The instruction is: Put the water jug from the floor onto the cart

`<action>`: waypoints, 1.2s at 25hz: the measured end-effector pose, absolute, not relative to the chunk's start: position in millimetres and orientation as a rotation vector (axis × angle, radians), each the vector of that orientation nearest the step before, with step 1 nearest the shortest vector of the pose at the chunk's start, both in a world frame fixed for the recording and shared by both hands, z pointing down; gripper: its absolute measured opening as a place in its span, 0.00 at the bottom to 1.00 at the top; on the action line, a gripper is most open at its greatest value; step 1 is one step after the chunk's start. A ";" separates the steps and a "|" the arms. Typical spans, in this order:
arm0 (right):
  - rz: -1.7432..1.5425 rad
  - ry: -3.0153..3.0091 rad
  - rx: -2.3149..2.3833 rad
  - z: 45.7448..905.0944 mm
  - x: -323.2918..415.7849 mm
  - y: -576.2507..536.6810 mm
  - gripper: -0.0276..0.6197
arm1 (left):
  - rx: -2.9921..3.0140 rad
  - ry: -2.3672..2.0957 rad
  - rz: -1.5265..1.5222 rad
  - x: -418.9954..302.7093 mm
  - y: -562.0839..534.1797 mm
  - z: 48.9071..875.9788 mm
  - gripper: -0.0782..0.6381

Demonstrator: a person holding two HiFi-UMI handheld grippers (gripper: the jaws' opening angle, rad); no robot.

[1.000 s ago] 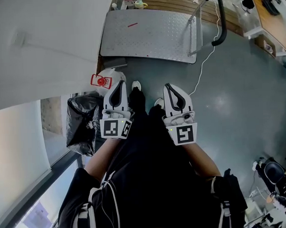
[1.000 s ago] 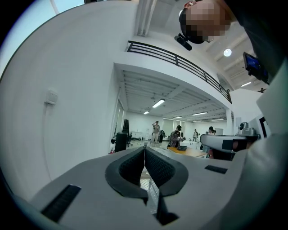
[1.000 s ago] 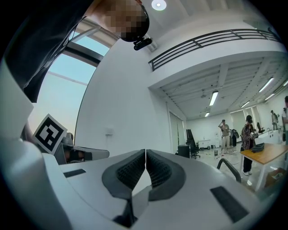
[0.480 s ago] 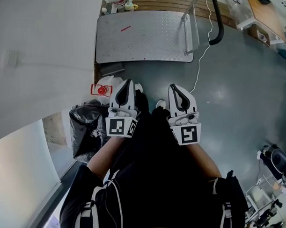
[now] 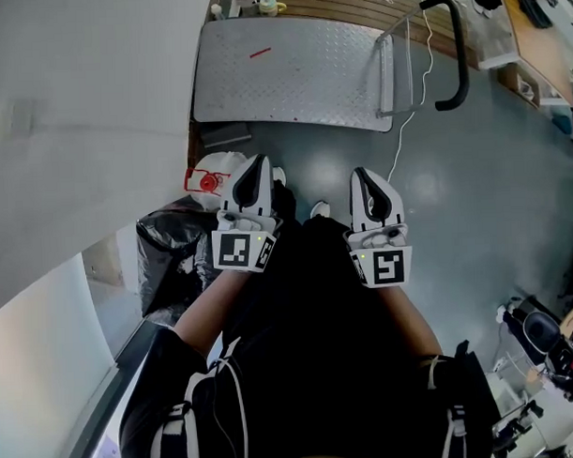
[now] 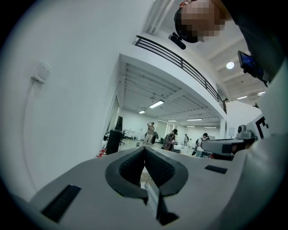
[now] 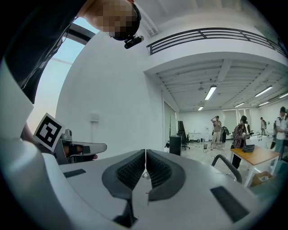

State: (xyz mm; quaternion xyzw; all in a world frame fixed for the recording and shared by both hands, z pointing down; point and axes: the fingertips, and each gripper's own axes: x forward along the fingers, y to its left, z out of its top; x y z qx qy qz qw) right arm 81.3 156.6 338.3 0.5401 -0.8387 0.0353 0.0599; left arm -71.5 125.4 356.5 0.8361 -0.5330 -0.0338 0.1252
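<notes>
The water jug (image 5: 217, 168), white with a red cap (image 5: 205, 182), stands on the grey floor by the wall, just left of my left gripper (image 5: 257, 162). The cart's grey checker-plate deck (image 5: 290, 68) lies ahead of it, with its black handle (image 5: 449, 49) at the right end. My left gripper is shut and empty, its pads meeting in the left gripper view (image 6: 144, 148). The right gripper (image 5: 362, 174) hangs over the floor beside my feet. It is shut and empty too, as the right gripper view (image 7: 145, 151) shows. The cart handle (image 7: 227, 164) shows there.
A black bin bag (image 5: 170, 256) sits against the wall behind the jug. A white cable (image 5: 405, 135) runs over the floor from the cart. Benches and gear (image 5: 544, 336) stand at the right. People stand far off in the hall (image 7: 217, 130).
Both grippers have drifted slightly right and forward in the head view, still side by side and shut. The view itself has swung, shifting the cart's handle to the right.
</notes>
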 end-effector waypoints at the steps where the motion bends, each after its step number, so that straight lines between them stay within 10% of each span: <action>1: 0.104 -2.525 1.635 339.3 78.0 149.4 0.07 | 2.429 -1.559 -0.104 -79.1 119.2 358.2 0.13; 30: 0.113 -2.684 1.450 330.0 29.2 53.1 0.07 | 2.186 -1.646 0.109 -166.4 61.6 454.3 0.13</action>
